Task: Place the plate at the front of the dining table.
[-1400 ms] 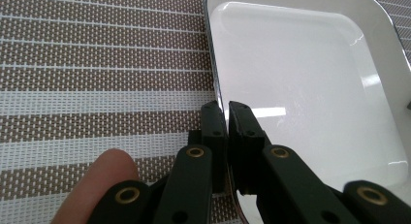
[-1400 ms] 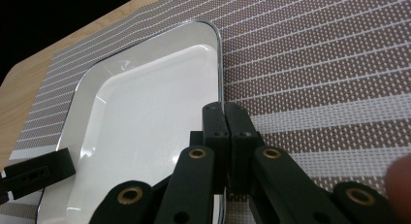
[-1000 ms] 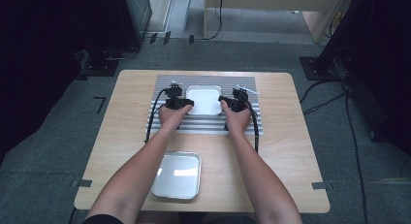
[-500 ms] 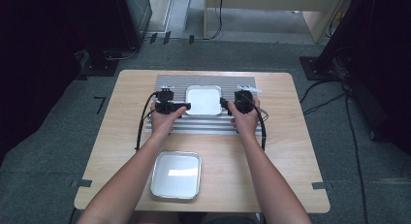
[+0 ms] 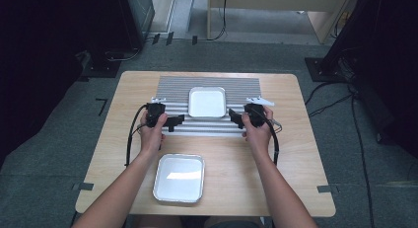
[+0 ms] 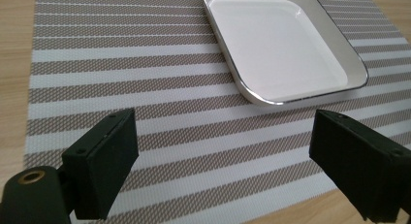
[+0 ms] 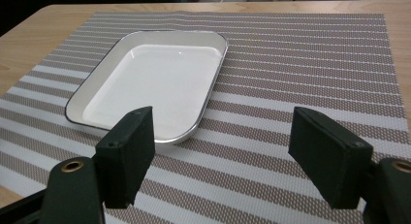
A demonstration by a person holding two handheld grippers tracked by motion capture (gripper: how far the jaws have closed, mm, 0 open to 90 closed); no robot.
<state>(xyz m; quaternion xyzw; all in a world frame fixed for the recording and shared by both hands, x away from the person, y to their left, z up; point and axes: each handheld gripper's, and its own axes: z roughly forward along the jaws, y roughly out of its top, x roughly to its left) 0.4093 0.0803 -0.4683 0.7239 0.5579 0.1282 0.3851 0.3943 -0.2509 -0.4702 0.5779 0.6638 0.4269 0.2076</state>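
**White enamel tray released on the woven mat**

White enamel, glossy and bounded by a thin dark rim, formed the shallow rectangular tray (image 5: 207, 101) with rounded corners that lay flat on the striped placemat (image 5: 172, 85), towards the mat's far middle. The placemat was a coarse woven sheet in alternating grey-brown and pale bands, its mesh texture plain in both gripper views, and it lay on a light wood-grain table (image 5: 296, 154) with rounded corners.

Your left gripper (image 5: 173, 122) stood just left of the tray, over the mat's near edge. Its two black, blocky, flat-faced jaws had just been opening and stood wide apart with nothing between them; in the left gripper view (image 6: 223, 166) the tray (image 6: 286, 44) lay ahead and clear of both pads.

Your right gripper (image 5: 234, 117) stood just right of the tray, likewise released. Its jaws had just been opening, held nothing, and in the right gripper view (image 7: 220, 161) the tray (image 7: 155, 78) lay ahead at the left, apart from the pads.

A second tray (image 5: 179, 177), metallic and reflective with a rolled rim, sat on bare wood near the table's front edge, between your forearms.
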